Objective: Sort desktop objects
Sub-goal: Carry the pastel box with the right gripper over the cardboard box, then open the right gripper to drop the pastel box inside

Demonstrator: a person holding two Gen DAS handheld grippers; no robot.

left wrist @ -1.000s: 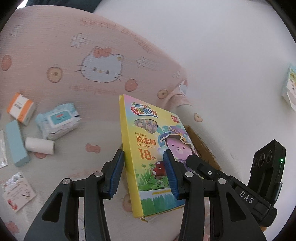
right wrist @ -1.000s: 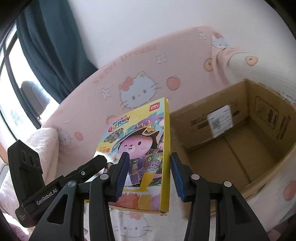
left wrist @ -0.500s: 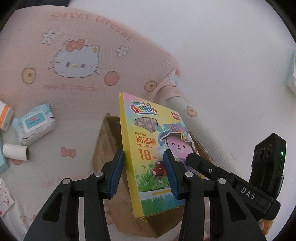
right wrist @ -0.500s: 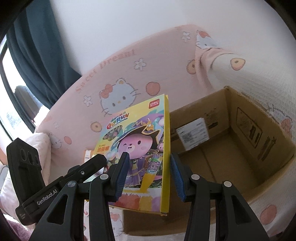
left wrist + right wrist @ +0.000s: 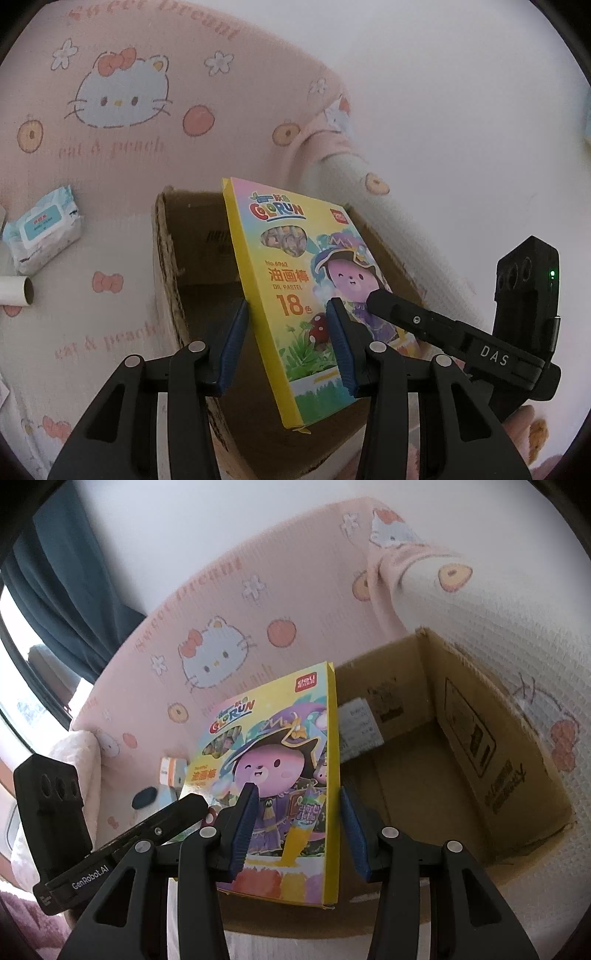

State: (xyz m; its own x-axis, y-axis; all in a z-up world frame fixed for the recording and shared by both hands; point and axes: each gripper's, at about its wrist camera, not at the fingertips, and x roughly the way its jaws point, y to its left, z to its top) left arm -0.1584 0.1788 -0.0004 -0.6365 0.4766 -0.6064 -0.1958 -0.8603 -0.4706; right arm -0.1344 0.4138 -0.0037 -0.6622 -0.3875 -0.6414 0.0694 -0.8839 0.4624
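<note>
Pastel box (image 5: 295,295): flat yellow-edged carton, cartoon witch print, "18" on front; held upright off surface, clamped between both grippers' blue pads, spine edge facing left wrist camera.
Cardboard box (image 5: 480,760): open-topped, brown, white label on inner wall; directly below and beyond pastel box, nothing visible on its floor.
Wipes pack (image 5: 42,229): white-blue, flat on pink blanket, far left of left gripper.
Paper tube (image 5: 16,291): lying on side, just below wipes.

The open brown cardboard box (image 5: 461,760) has a bare floor — free room inside. The flat yellow oil-pastel box (image 5: 295,291) stands over its near rim (image 5: 317,923), with both grippers crowding that edge.
</note>
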